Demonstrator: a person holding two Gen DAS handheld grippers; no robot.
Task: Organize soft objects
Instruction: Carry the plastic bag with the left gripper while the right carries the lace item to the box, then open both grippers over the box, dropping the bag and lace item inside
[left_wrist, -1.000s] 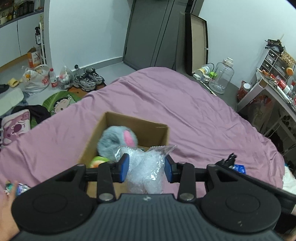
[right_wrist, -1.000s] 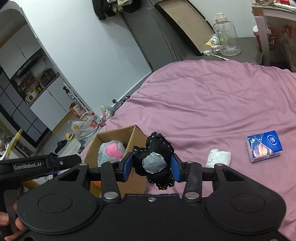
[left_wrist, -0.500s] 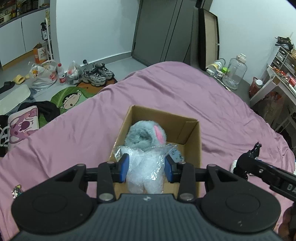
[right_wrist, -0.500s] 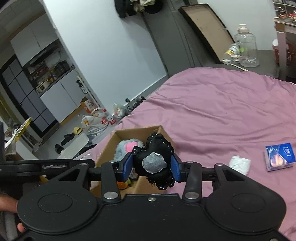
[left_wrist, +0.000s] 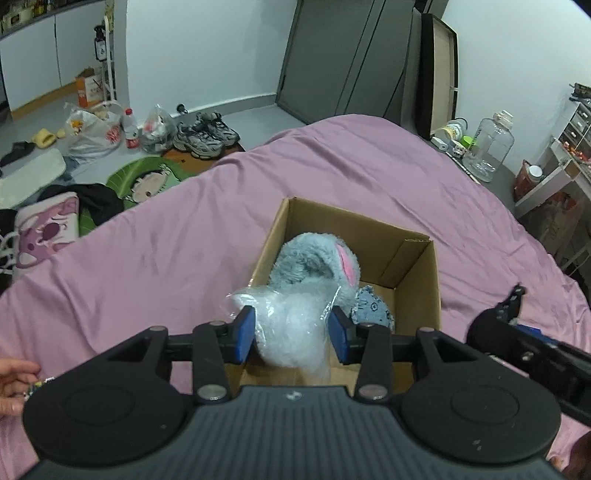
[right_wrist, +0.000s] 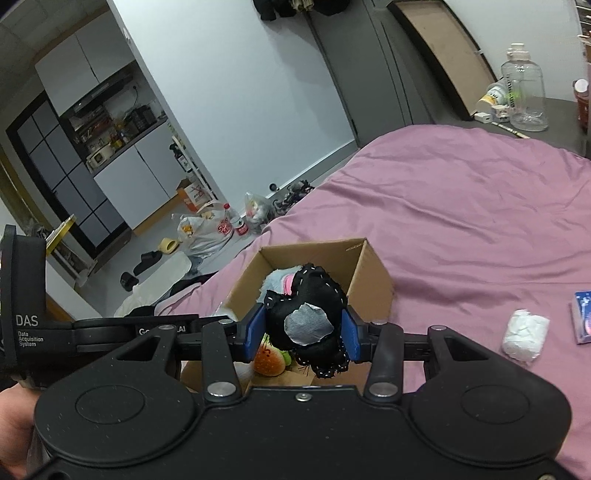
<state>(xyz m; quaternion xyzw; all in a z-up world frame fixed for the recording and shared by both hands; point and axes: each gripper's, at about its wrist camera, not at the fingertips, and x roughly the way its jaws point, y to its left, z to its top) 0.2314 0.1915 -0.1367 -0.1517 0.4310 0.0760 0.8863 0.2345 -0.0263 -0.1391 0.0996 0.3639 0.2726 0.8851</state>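
The left gripper (left_wrist: 291, 330) hangs over the near end of the cardboard box (left_wrist: 417, 254) on the purple bed (left_wrist: 369, 173), with a white toy in a clear bag (left_wrist: 291, 325) between its blue pads. Its jaws have just been opening, and the bag looks barely pinched, if at all. The right gripper (right_wrist: 303, 328) is clamped on a black stitched plush (right_wrist: 310, 314), held above the box's near right corner.

To finish well, the left gripper should spread fully over the free spot near the grey plush (left_wrist: 317, 266) and lift straight out, so the crinkled bag does not snag a pad. The right should wait until that space clears.

The bagged toy's long axis runs near to far, its wider sealed end pointing far. The black plush hangs roughly upright.
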